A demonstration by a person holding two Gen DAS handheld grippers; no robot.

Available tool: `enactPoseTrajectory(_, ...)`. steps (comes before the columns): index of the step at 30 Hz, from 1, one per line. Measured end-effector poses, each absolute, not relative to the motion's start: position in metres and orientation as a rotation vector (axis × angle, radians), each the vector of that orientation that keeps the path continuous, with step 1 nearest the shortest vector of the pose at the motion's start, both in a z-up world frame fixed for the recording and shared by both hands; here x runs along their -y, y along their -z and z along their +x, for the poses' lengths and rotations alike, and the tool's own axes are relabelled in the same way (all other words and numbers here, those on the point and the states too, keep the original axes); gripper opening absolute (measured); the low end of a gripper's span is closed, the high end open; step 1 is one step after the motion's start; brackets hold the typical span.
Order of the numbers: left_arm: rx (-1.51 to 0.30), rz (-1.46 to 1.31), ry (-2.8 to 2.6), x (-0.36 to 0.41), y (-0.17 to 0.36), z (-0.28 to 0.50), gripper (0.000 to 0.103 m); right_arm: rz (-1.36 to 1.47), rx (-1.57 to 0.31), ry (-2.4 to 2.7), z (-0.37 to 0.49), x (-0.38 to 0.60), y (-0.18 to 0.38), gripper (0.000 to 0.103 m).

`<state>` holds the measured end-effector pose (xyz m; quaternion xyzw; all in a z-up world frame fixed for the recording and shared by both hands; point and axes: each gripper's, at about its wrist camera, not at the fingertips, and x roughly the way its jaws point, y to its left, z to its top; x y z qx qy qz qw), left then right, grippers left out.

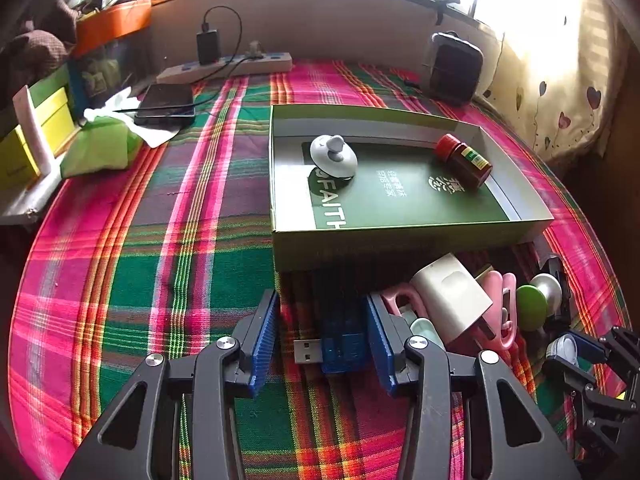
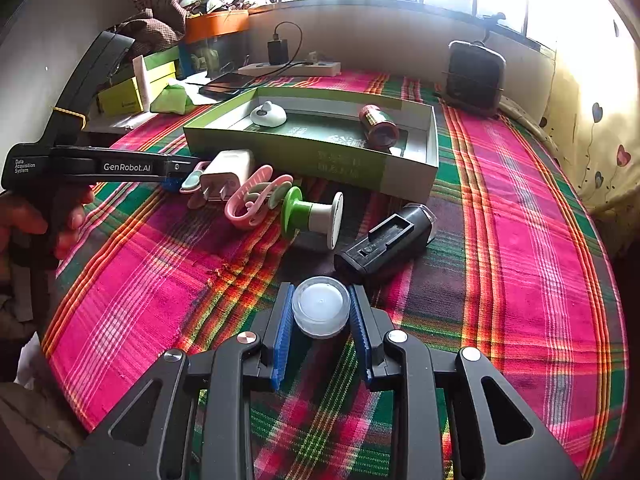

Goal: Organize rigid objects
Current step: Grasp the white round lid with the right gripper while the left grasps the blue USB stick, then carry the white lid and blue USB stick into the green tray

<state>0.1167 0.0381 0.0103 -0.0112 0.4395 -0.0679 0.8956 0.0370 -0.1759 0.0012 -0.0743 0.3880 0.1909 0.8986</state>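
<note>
Right claw [image 2: 321,312] clamped on small round white plastic jar [image 2: 320,306]; left claw [image 1: 322,328] wide apart around blue USB stick [image 1: 338,346], not gripping. Risk: smooth jar slipping out, pinched only at rim.

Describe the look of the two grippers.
Both are alike: black angular linkage arms with silver round pivot pins and blue ribbed finger pads. The left gripper, seen from the right wrist view, has a black pistol-style body printed "GenRobot.AI" and "Data Acquisition System", with a yellow band.

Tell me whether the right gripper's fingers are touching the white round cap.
Touching. The right wrist view shows both blue fingers pressed against the sides of the white round cap, no gap visible.
</note>
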Motion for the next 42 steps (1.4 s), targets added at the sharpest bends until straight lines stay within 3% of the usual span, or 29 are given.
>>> enactPoseTrajectory(10,-0.9,-0.016,0.146,-0.037,-0.01,0.117,0.021,-0.15,-0.803,-0.397,0.038,0.176,-0.001,0.029)
enactPoseTrajectory(42,-0.865,-0.032,0.151,-0.043,-0.031,0.105,0.021,-0.102,-0.767,-0.422,0.04,0.175,-0.019,0.029)
